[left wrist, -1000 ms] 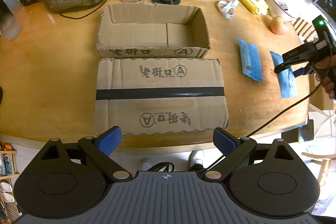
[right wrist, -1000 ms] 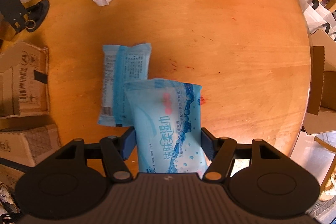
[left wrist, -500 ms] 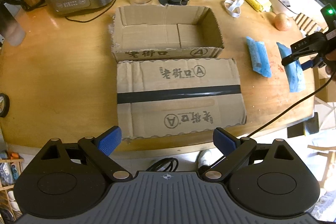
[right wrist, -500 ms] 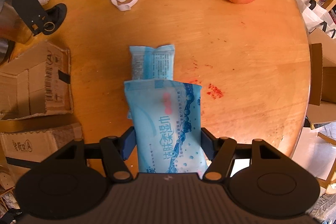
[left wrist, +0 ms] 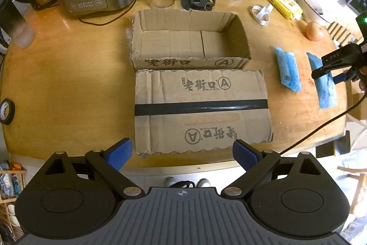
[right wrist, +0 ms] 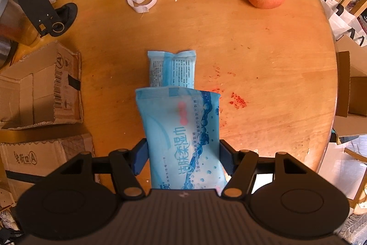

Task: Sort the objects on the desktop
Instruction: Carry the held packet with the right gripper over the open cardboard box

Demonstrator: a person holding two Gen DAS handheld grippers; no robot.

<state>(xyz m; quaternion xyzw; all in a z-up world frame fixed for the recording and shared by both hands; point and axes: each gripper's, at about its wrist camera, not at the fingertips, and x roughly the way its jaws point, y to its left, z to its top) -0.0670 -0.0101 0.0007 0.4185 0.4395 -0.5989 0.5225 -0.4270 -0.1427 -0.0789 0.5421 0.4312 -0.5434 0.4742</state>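
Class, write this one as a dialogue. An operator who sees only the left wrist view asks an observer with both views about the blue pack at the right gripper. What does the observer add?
Operator: Is the right gripper actually holding that blue pack?
Observer: Yes. The right gripper has a finger on each side of the wet wipes pack, shut on it.
Operator: What lies beyond it?
Observer: A second blue pack lies flat on the table, printed text facing up.
Operator: Anything on the wood nearby?
Observer: Red specks are scattered just right of the held pack.
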